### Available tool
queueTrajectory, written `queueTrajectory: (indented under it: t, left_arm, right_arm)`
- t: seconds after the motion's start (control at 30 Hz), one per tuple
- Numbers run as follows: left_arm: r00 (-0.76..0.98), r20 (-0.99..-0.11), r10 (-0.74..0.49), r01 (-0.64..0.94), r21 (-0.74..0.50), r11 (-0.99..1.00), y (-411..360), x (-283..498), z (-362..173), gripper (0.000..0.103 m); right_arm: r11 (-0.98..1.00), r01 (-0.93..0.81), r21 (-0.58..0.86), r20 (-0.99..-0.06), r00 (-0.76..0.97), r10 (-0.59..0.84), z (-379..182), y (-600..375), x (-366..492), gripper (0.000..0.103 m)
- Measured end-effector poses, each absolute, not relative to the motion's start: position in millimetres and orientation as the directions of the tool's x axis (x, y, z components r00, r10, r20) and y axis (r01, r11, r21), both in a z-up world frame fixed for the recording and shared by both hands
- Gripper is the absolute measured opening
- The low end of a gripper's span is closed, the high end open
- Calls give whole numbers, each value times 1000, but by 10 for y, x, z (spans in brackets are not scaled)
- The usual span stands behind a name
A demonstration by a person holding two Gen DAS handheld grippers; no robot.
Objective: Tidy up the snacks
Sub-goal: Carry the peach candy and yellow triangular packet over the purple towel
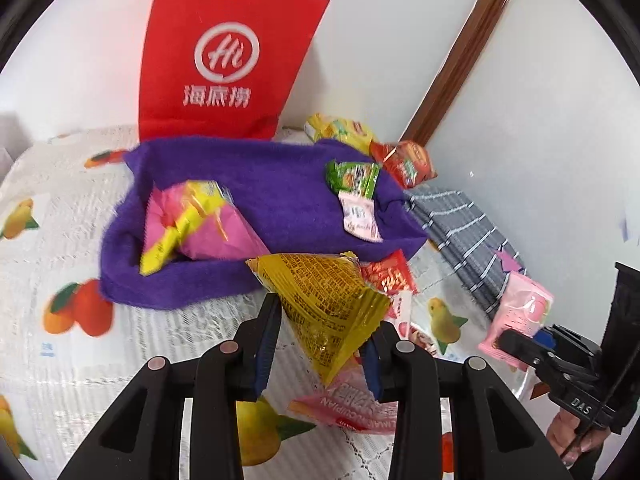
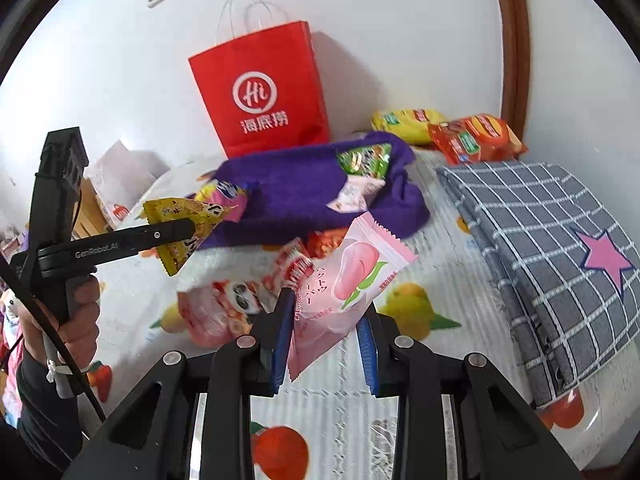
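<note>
Currently left gripper (image 1: 320,344) clamps yellow packet (image 1: 324,304), right gripper (image 2: 324,340) clamps pink peach packet (image 2: 348,284). Both above tablecloth (image 2: 432,280); purple basket (image 1: 276,196) at 12 o'clock. Release low, inside its rim.

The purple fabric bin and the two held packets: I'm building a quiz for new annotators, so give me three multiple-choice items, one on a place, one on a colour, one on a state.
1. Where does the red paper bag stand?
A. behind the purple fabric bin
B. on the grey checked cloth
C. inside the bin

2. What colour is the packet in the left gripper?
A. green
B. yellow
C. blue

3. What state is the right gripper in?
A. open and empty
B. lying on the bed
C. shut on a pink peach packet

Answers: 1 A, the bag stands against the wall behind the bin. 2 B, the yellow packet sits between its fingers. 3 C, both fingers press the packet's lower end.
</note>
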State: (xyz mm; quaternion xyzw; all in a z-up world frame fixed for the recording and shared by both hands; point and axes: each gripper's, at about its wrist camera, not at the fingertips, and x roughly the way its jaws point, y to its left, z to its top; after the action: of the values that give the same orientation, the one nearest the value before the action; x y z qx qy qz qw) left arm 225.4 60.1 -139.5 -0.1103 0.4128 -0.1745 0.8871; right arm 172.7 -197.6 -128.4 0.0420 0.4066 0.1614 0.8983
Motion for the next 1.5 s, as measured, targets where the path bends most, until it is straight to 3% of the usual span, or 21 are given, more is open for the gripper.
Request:
queueTrajectory:
  t: [0.73, 1.07, 1.5]
  left_arm:
    - [670, -682, -292, 145, -266, 953, 827, 2909, -648, 35]
    - [692, -691, -211, 69, -228, 971, 879, 3514, -644, 35]
    - [644, -743, -180, 17, -222, 975, 1043, 3857, -1075, 35]
  right_arm:
    - [950, -228, 214, -685, 658, 313, -559, -1495, 2894, 30]
    - [941, -240, 240, -686, 644, 340, -525, -1315, 3644, 30]
    - [940, -251, 232, -741, 580, 338, -907, -1178, 4226, 30]
